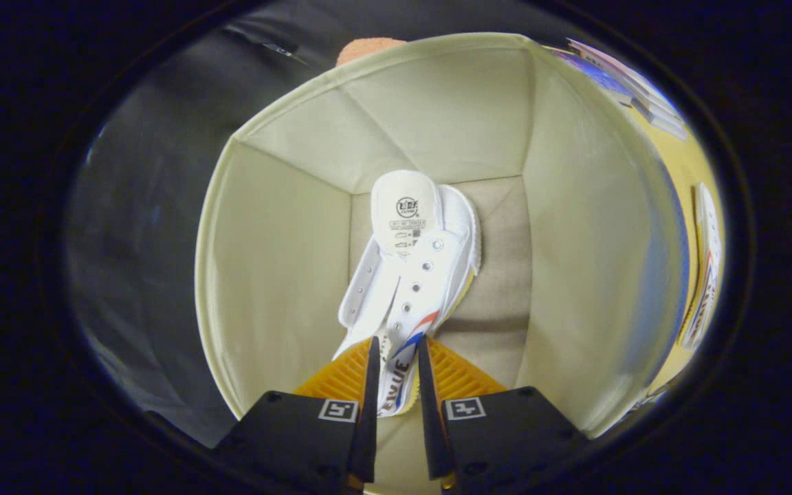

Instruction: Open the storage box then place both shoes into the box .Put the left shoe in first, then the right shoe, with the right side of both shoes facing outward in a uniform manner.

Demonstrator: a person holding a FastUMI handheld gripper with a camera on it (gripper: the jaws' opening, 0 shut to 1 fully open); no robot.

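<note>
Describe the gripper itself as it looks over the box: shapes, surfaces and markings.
The gripper has two thin, blade-like fingers set on blocky, matte bodies. Each body carries a small square black-and-white marker on its top face near the finger. Ribbed, ridged panels fan outward beside each finger. Small round holes or screws dot the bodies. No cables are visible.

The gripper (396, 350) has both fingers pinched on the side wall of a white canvas high-top shoe (413, 268) with red and blue stripes, which hangs inside an open cream fabric storage box (286, 261), seemingly just above its floor.
</note>
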